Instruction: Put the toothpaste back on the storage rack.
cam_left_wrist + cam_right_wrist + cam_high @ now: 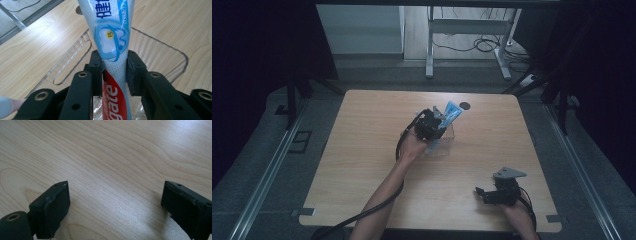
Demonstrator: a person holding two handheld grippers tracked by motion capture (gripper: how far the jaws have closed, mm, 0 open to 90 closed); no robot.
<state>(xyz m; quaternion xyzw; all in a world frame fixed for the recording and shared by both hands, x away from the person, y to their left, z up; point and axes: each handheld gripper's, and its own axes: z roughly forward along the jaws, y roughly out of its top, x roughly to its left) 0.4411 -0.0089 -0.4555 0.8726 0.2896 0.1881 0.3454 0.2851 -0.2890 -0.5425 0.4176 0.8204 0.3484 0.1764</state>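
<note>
Clear bin (160, 53) rim surrounds toothpaste tube (112, 37) clamped by left gripper (115, 72).

light wooden table (362, 150), pale grain, square top. clear plastic bin (446, 142) sits near its middle. small dark round spot (465, 105) toward the far edge.

Clear bin (443, 145) sits near the middle of the table (362, 150), a little toward the far edge. My left gripper (432, 125) is over the bin, toothpaste tube (451, 113) between its jaws, the tube slanting up and away toward the far right. In the left gripper view the tube (113, 42) stands above the bin (160, 52). Small round disc (465, 105) lies just behind the tube. My right gripper (484, 194) is at the near right corner, well apart from the bin, jaws spread over bare tabletop (112, 170).
</note>
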